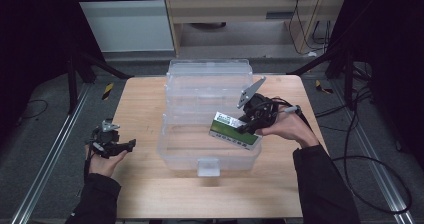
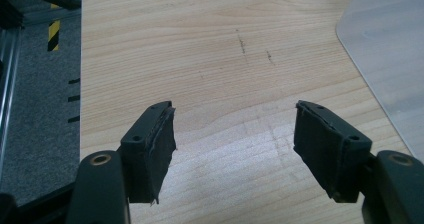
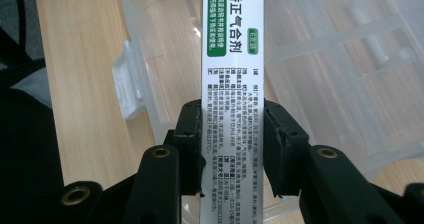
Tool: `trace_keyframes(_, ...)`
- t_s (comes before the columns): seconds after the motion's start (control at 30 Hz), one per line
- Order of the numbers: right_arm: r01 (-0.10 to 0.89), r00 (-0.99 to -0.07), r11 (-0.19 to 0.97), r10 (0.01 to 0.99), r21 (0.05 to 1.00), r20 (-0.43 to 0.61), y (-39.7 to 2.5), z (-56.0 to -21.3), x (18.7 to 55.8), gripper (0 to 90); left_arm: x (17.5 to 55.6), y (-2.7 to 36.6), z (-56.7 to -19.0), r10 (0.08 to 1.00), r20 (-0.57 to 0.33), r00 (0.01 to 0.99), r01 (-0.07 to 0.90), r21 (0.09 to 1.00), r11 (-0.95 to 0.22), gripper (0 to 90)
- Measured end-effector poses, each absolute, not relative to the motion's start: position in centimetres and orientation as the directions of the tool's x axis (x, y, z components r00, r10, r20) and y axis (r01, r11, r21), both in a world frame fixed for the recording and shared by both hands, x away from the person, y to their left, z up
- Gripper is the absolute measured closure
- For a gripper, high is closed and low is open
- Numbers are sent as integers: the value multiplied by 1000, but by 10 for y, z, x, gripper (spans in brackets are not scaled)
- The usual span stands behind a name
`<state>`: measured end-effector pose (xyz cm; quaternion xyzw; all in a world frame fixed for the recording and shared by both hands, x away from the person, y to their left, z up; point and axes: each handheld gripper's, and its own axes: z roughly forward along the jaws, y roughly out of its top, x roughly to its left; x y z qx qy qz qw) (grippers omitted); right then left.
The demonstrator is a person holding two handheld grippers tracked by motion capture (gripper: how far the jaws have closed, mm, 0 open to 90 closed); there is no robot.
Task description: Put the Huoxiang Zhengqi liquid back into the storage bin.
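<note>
Two jaws of my right gripper clamp the flat green-and-white medicine box, held over the clear plastic bin; its printed side reads plainly in the right gripper view. My left gripper gapes wide, left of the bin, above grained wood tabletop.

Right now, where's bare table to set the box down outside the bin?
Bare wood lies left of the clear bin, between it and the left gripper, and along the near edge of the table below the bin's latch. Crowded on the right: the right gripper holds the medicine box over the bin's rim.
</note>
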<state>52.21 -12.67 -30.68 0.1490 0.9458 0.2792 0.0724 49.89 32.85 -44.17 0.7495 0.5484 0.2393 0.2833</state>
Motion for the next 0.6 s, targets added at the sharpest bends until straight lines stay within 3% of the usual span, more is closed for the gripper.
trace_keyframes(0.6,158,-977,869,207,469,-56,-119,-321,528,641,499,328,-443,957,52,285,689,683,-242,318)
